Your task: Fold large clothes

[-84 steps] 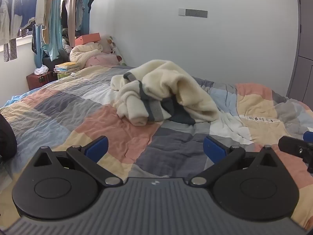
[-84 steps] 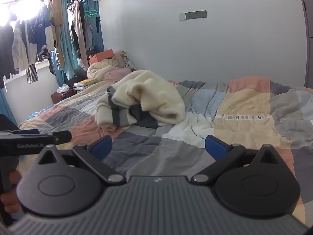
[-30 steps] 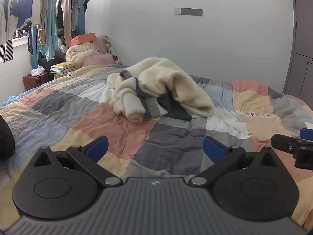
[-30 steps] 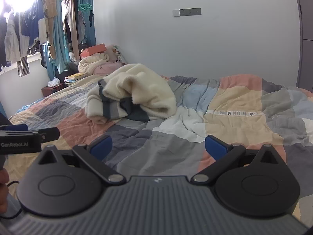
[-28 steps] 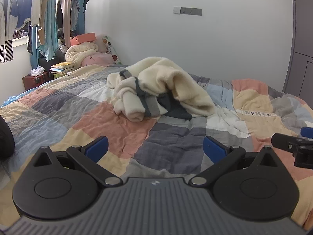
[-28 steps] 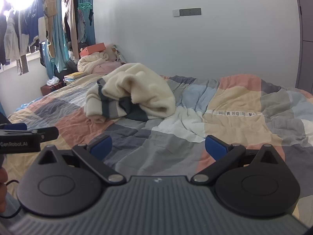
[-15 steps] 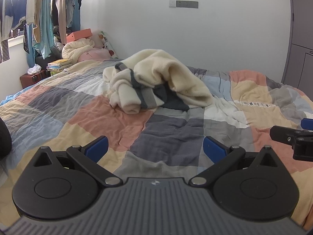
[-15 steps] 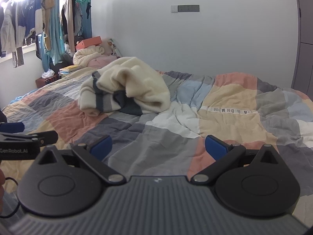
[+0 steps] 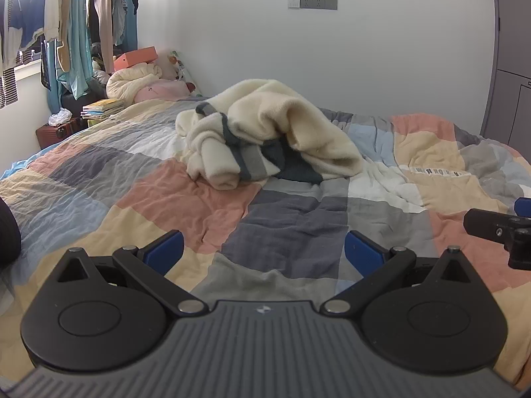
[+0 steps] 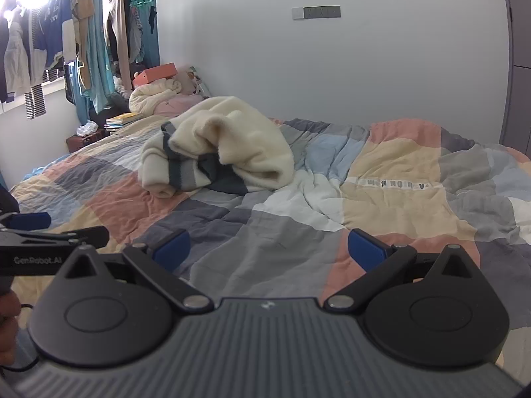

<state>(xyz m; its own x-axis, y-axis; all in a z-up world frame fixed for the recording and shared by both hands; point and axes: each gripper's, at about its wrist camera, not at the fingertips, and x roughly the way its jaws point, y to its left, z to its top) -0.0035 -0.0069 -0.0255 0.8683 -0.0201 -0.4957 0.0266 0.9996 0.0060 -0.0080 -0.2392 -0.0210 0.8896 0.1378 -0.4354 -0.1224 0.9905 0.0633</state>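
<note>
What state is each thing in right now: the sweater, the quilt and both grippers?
Sweater: crumpled in a heap on the quilt, unfolded, untouched.
Quilt: spread over the bed, wrinkled.
Left gripper: open, empty, short of the sweater.
Right gripper: open, empty, short of the sweater.
Orange box: closed, resting on bundled bedding in the far corner.
Hanging clothes: on the rail by the window.

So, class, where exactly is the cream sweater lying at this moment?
The cream sweater lies crumpled on the patchwork quilt, left of centre in both wrist views, ahead of both open tools and untouched.
</note>
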